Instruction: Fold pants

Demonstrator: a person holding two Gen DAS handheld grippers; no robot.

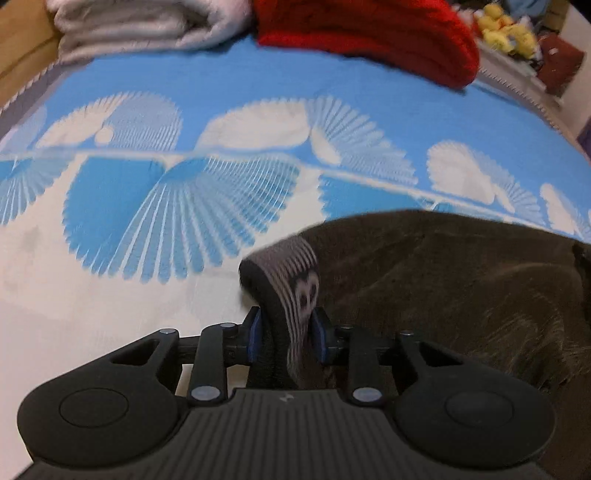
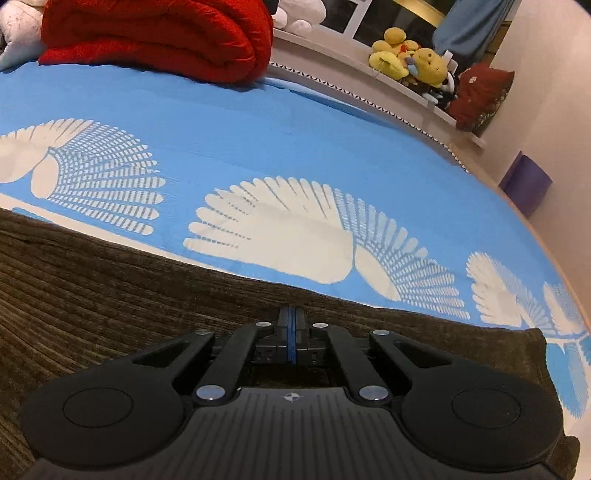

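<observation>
Dark brown corduroy pants (image 1: 461, 295) lie on a blue bedsheet with white fan patterns (image 1: 221, 85). Their striped grey elastic waistband (image 1: 295, 280) stands up folded between the blue pads of my left gripper (image 1: 286, 317), which is shut on it at the pants' left end. In the right wrist view the pants (image 2: 110, 288) spread across the lower left, with a corner at the far right. My right gripper (image 2: 291, 314) is shut, pads pressed together, low over the pants' far edge. Whether any fabric is pinched between its tips is hidden.
A rolled red blanket (image 2: 155, 33) and a folded white blanket (image 1: 140, 26) lie at the far side of the bed (image 2: 258, 140). Yellow plush toys (image 2: 406, 62) and a dark red cushion (image 2: 480, 96) sit on a ledge beyond. A purple box (image 2: 524, 184) stands by the wall.
</observation>
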